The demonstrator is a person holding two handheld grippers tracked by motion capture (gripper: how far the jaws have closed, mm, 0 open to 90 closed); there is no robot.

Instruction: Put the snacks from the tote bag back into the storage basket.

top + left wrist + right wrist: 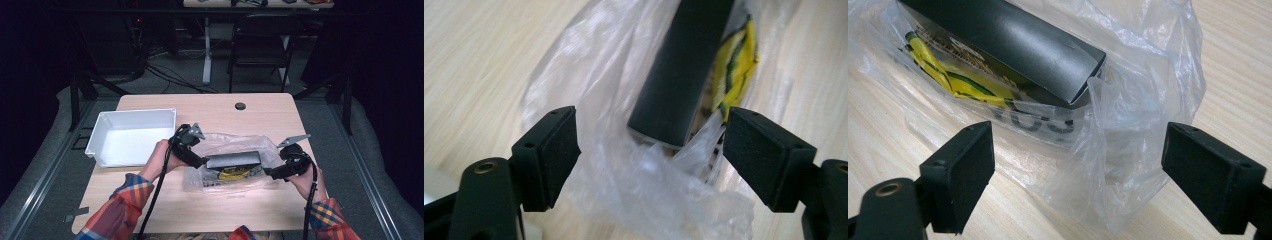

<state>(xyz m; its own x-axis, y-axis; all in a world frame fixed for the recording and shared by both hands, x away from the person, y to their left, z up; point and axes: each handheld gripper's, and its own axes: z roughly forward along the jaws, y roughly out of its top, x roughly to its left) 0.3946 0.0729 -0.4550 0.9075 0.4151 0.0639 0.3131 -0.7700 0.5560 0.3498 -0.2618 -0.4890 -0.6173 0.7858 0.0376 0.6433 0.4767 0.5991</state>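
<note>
Left gripper [651, 150], right gripper [1078, 172] both wide open, gripping nothing. Plastic bag [235, 150] with dark box [234, 159] lies between; regrip film edges only, not box.

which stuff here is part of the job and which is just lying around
In the job: clear plastic bag, dark box and yellow packet inside it, left gripper and right gripper, both open at the bag's ends.
Lying about: white bin, black chair.

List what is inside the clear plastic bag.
The plastic bag holds a dark box and a yellow packet beneath it. The box hides most of the packet.
</note>
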